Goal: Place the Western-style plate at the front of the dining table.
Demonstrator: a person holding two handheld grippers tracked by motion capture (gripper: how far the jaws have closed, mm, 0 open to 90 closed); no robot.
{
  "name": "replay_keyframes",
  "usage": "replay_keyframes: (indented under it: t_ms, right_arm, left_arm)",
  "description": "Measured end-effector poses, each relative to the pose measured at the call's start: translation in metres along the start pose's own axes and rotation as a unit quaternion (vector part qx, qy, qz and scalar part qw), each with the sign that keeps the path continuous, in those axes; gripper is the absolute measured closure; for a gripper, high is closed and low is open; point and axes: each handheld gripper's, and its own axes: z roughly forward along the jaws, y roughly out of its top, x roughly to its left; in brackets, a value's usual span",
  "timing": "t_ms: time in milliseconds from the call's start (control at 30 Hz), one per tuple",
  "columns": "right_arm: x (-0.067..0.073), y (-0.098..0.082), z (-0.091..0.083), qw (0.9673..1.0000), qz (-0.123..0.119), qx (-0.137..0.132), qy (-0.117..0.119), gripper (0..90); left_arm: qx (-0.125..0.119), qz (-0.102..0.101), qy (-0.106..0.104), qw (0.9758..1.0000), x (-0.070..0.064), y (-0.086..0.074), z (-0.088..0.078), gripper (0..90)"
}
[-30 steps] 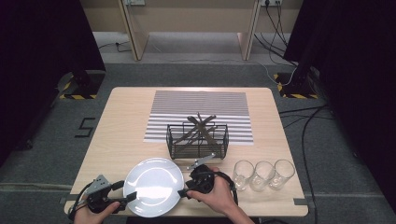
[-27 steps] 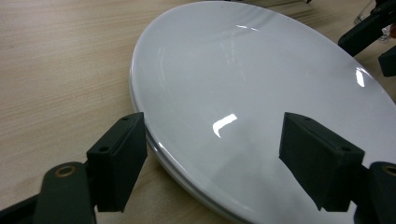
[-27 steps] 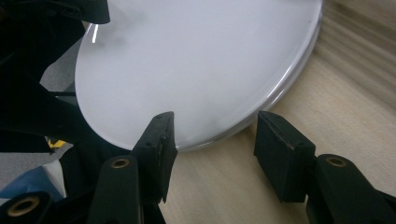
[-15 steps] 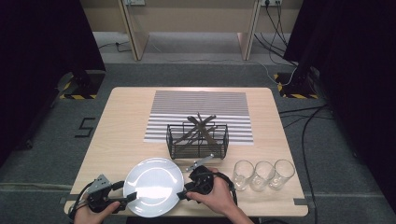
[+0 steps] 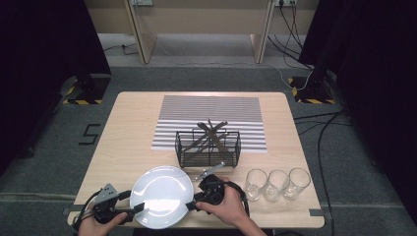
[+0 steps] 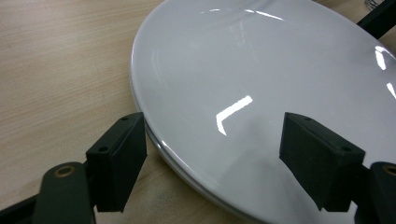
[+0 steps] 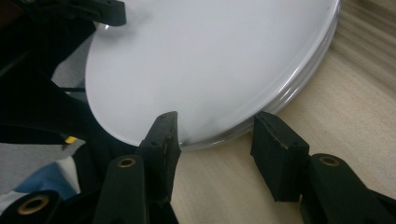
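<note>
A stack of white plates [image 5: 162, 194] lies at the table's front edge, between the two hands. My left gripper [image 5: 135, 209] is at the stack's left rim. In the left gripper view it [image 6: 212, 140] is open, with its jaws wide apart on either side of the plate [image 6: 261, 70] edge. My right gripper [image 5: 194, 206] is at the right rim. In the right gripper view it [image 7: 217, 135] is open and straddles the layered rims of the plates [image 7: 210, 60]; neither pad presses on them.
A black wire basket [image 5: 208, 147] holding wooden and metal utensils stands just behind the plates, on a striped mat [image 5: 211, 110]. One metal utensil [image 5: 210, 172] lies between basket and plates. Three clear glasses [image 5: 276, 184] stand in a row to the right.
</note>
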Motion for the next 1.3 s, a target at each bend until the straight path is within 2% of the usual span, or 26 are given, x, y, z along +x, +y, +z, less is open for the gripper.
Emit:
replay_keyframes:
  t_ms: [100, 300, 433, 567, 600, 633, 833, 900, 933, 1000, 1100, 1167, 1233, 1267, 1300]
  right_arm:
    - [-0.001, 0.001, -0.003, 1.0000, 0.003, -0.006, 0.007, 53.2]
    - [-0.002, 0.006, -0.003, 1.0000, 0.004, 0.000, -0.006, 53.2]
    - [-0.003, 0.008, -0.003, 1.0000, 0.005, -0.001, -0.005, 53.3]
    - [-0.003, 0.010, -0.003, 1.0000, 0.002, -0.003, -0.008, 53.0]
    - [-0.002, 0.012, -0.004, 0.9999, 0.009, -0.001, -0.010, 52.9]
    - [-0.002, 0.013, -0.003, 0.9999, -0.001, -0.005, -0.009, 53.0]
    - [-0.002, 0.020, -0.002, 0.9999, -0.001, -0.011, -0.005, 53.0]
    - [-0.001, 0.023, -0.001, 0.9999, 0.007, -0.009, -0.007, 53.0]
    - [-0.003, 0.027, 0.001, 0.9999, 0.000, -0.013, -0.005, 53.0]
    - [-0.001, 0.031, 0.003, 0.9999, 0.006, -0.013, -0.005, 53.1]
    - [-0.002, 0.034, 0.005, 0.9998, -0.002, -0.019, -0.001, 53.1]
    - [-0.002, 0.037, 0.007, 0.9998, 0.006, -0.018, -0.003, 53.3]
    - [-0.004, 0.039, 0.011, 0.9998, 0.003, -0.021, -0.007, 53.8]
    - [-0.004, 0.041, 0.013, 0.9995, 0.016, -0.026, -0.002, 54.7]
    - [-0.004, 0.042, 0.014, 0.9994, 0.017, -0.029, -0.003, 54.9]
  left_arm:
    - [0.000, -0.002, -0.003, 1.0000, 0.001, 0.000, 0.000, 22.9]
    - [0.010, 0.010, -0.002, 0.9999, 0.005, 0.006, 0.004, 24.4]
    - [0.021, 0.031, 0.007, 0.9993, 0.004, 0.010, 0.007, 24.4]
    - [0.028, 0.044, 0.009, 0.9986, 0.004, 0.012, 0.008, 24.4]
    - [0.029, 0.048, 0.009, 0.9984, 0.005, 0.013, 0.009, 24.3]
    - [0.029, 0.048, 0.009, 0.9984, 0.005, 0.013, 0.009, 24.3]
    - [0.026, 0.045, 0.005, 0.9986, 0.007, 0.014, 0.011, 23.8]
    - [0.024, 0.044, 0.005, 0.9987, 0.007, 0.015, 0.012, 23.5]
    - [0.024, 0.044, 0.004, 0.9987, 0.007, 0.015, 0.012, 23.3]
    - [0.022, 0.042, 0.001, 0.9989, 0.008, 0.016, 0.013, 23.3]
    - [0.021, 0.041, 0.000, 0.9989, 0.008, 0.016, 0.014, 23.4]
    - [0.021, 0.042, 0.000, 0.9989, 0.008, 0.016, 0.014, 23.4]
    - [0.020, 0.042, -0.001, 0.9989, 0.008, 0.016, 0.014, 23.3]
    - [0.020, 0.039, 0.000, 0.9990, 0.009, 0.016, 0.014, 23.2]
    - [0.020, 0.039, 0.000, 0.9990, 0.009, 0.016, 0.014, 23.3]
